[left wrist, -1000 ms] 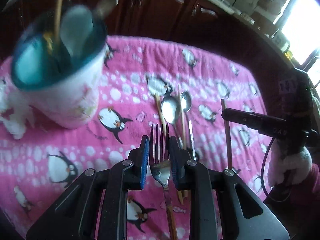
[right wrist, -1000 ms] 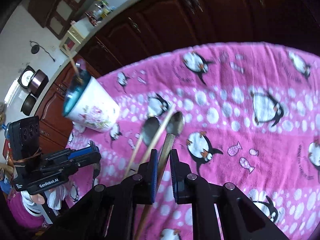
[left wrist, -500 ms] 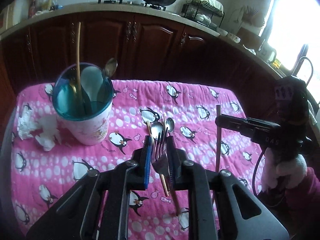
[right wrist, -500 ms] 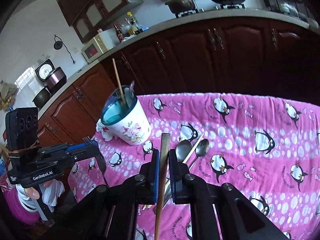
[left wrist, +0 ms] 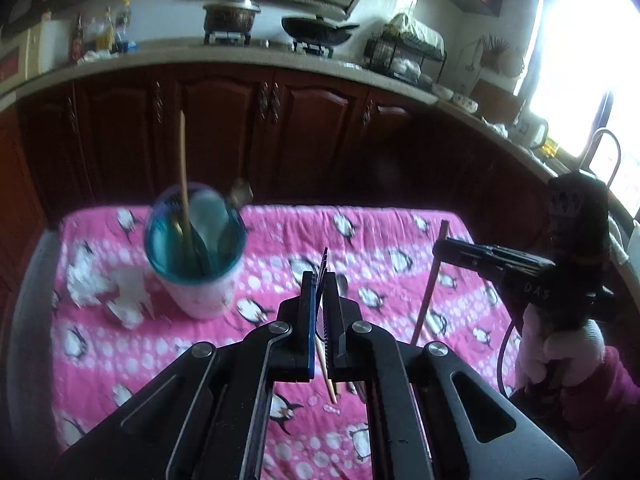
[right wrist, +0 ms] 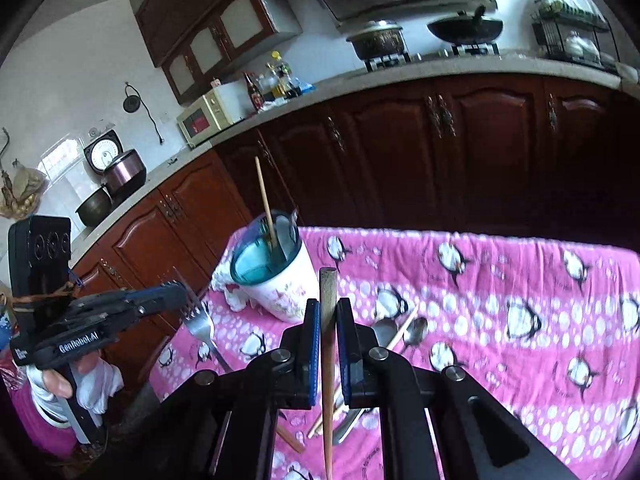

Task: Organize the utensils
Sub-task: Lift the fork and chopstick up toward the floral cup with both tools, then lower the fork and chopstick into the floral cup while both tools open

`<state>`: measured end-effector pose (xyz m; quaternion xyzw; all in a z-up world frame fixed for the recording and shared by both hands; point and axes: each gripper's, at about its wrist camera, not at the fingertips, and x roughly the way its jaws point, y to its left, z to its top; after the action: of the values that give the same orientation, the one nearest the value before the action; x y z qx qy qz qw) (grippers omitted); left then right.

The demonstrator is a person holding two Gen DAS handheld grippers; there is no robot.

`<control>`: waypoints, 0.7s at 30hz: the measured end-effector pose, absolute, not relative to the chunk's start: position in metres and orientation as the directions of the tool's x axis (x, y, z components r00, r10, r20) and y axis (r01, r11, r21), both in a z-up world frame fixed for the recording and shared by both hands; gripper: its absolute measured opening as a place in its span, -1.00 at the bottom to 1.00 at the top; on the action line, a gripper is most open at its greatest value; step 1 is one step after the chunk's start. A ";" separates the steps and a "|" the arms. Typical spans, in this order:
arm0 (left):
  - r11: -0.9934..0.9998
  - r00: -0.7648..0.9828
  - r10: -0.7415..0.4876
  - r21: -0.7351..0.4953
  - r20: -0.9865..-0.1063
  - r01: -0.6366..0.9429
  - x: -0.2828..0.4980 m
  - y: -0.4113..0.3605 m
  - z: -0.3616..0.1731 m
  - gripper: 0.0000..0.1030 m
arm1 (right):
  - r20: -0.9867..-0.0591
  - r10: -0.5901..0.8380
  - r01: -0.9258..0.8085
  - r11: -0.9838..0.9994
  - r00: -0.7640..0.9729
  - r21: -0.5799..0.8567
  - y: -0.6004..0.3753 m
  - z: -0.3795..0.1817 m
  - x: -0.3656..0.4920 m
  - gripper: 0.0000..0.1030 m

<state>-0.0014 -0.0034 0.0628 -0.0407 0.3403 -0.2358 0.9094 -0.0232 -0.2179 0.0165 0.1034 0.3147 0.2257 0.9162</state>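
Both claws are up off the table and loaded. The left claw (left wrist: 319, 308) is clamped on a silver metal fork (right wrist: 199, 326), tines up, handle hanging below the pads. The right claw (right wrist: 328, 344) pinches a long brown wooden chopstick (right wrist: 328, 320) that stands nearly upright between its blue pads (right wrist: 315, 344).

The target, a white flowered cup with a teal inside (right wrist: 280, 276), sits ahead and to the left of both claws on the pink penguin-print cloth (right wrist: 520, 280). It is already crowded: a thin wooden stick (left wrist: 183, 176) juts high out of it, with a white spoon (left wrist: 208, 216) and a metal spoon handle (left wrist: 240, 194) alongside.

Here is the danger, I'd say. That tall stick stands right in the drop path, and a fork handle or chopstick knocking it could tip the cup. Two claws arriving together over one narrow mouth could also clash. The chopstick is gripped near its top, so its long lower end may swing and clip the rim.

Below the right claw two metal spoons (right wrist: 400, 330) and a pale chopstick (right wrist: 402, 326) lie on the cloth, waiting. Crumpled white tissue (left wrist: 108, 288) sits just beside the cup, left of the left claw.
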 end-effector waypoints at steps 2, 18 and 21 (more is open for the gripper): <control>0.892 0.679 -0.447 -0.231 -0.583 0.389 0.003 0.007 0.078 -0.96 | -0.515 0.488 -0.361 0.872 0.705 0.331 -0.215 0.027 -0.020 -0.86; 0.993 0.863 -0.119 -0.039 -0.491 0.115 0.090 0.075 0.134 -0.96 | -0.288 0.495 -0.405 0.857 0.820 0.318 -0.142 0.125 0.069 -0.86; 0.996 0.861 -0.076 0.000 -0.503 0.088 0.107 0.075 0.122 -0.96 | -0.296 0.483 -0.398 0.865 0.824 0.305 -0.124 0.122 0.093 -0.86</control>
<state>0.1075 0.0754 0.1217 0.0113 0.2604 -0.0424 0.9645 0.0926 -0.1238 0.1217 0.1156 0.1845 0.2324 0.9479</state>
